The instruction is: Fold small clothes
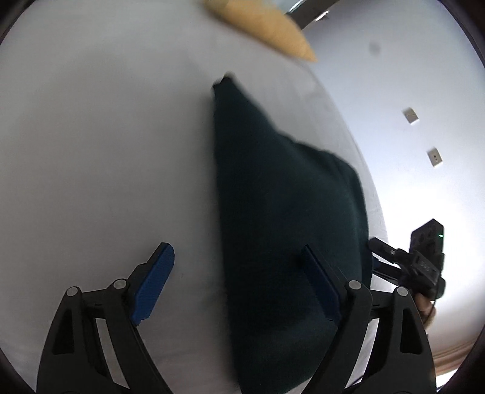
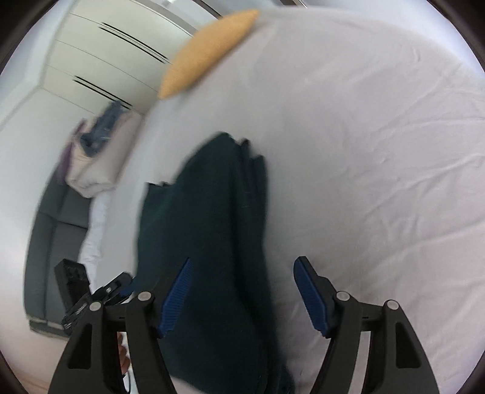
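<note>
A dark green garment (image 1: 272, 212) lies folded into a long narrow shape on the white bed sheet (image 1: 91, 151). My left gripper (image 1: 236, 247) stands open over its near end: the left finger (image 1: 154, 282) is above bare sheet, the right finger (image 1: 321, 282) above the cloth. In the right wrist view the same garment (image 2: 212, 227) runs away from me, its layered edge on the right. My right gripper (image 2: 242, 260) is open too, with the garment's near part below its jaws and no pad pressing on it. Both pictures are blurred.
A yellow pillow (image 1: 266, 27) (image 2: 206, 51) lies at the far edge of the bed. The bed's edge runs down the right of the left wrist view. Beyond it are a white wardrobe (image 2: 106, 54), a heap of clothes (image 2: 97, 133) and a grey seat (image 2: 54, 227).
</note>
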The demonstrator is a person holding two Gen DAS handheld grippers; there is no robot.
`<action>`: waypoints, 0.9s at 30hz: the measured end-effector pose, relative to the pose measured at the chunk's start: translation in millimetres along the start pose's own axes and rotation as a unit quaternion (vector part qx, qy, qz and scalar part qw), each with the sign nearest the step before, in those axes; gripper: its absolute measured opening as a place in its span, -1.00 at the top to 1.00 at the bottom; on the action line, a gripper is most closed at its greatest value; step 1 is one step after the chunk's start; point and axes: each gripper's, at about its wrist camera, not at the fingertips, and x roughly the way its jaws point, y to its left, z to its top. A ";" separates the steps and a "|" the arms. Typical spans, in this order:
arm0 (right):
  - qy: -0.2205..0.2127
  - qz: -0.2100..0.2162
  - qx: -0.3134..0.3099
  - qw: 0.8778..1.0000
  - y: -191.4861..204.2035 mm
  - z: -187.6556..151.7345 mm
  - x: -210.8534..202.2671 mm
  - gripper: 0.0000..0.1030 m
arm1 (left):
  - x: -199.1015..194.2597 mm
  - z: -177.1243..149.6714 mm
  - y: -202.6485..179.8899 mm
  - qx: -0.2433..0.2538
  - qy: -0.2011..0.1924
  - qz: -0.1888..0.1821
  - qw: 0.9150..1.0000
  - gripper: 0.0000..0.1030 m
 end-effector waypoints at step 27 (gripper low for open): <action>-0.016 -0.035 -0.163 0.986 140.6 -92.2 -32.8 0.55 | -124.5 -53.2 -52.3 0.102 -0.015 0.081 0.991 0.47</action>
